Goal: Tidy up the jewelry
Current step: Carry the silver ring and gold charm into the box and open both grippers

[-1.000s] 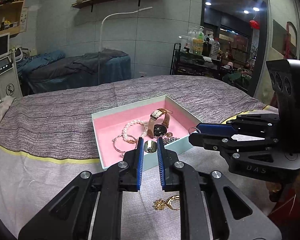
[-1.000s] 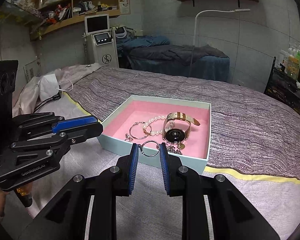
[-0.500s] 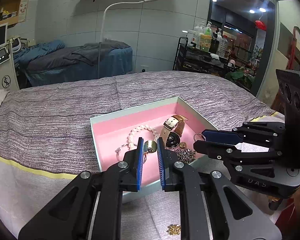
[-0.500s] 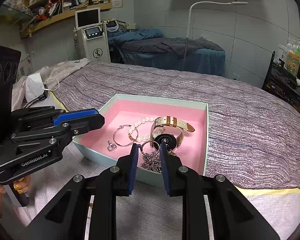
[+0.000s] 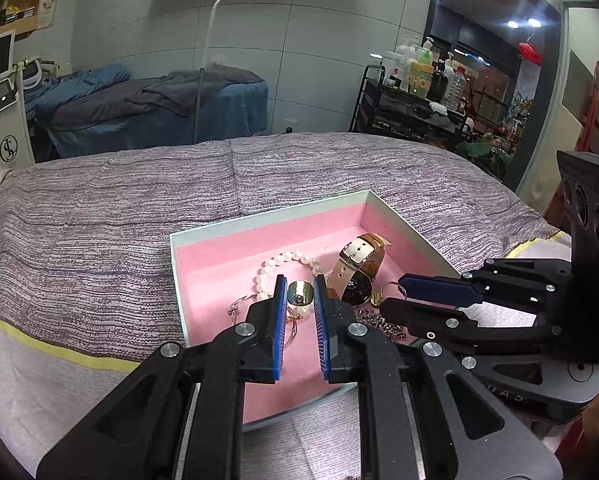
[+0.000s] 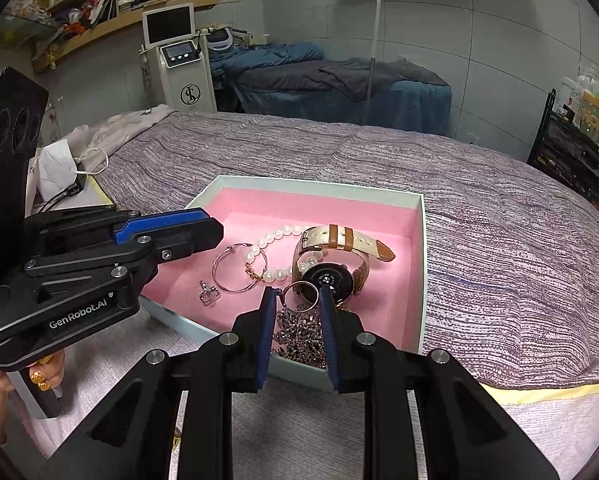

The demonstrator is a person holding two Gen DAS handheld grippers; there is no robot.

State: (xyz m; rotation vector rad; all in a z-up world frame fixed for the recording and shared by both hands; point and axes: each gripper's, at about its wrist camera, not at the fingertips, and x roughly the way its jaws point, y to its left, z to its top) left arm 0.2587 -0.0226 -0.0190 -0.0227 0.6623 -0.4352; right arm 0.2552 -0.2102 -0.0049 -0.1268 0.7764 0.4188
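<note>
A pale box with pink lining (image 5: 203, 292) (image 6: 421, 248) lies on the striped bedspread. In it lie a pearl bracelet (image 5: 287, 259) (image 6: 277, 236), a tan-strap watch (image 5: 359, 268) (image 6: 339, 256), a thin bangle (image 6: 235, 268), a small clasp (image 6: 208, 294) and a dark chain (image 6: 299, 330). My left gripper (image 5: 300, 292) is shut on a gold ring (image 5: 300, 293) above the box. My right gripper (image 6: 298, 294) is shut on a silver ring (image 6: 301, 295) above the chain.
The striped bedspread (image 5: 119, 220) runs to a yellow-edged front border (image 5: 59, 350). A white mask and cable (image 6: 63, 168) lie at the left in the right wrist view. A treatment machine (image 6: 179, 60), a floor lamp and a bottle cart (image 5: 419, 92) stand behind.
Both grippers moved forward from outside the box front edge to above its pink interior, each still holding its ring. The gold jewelry on the cloth has left the left wrist view.
</note>
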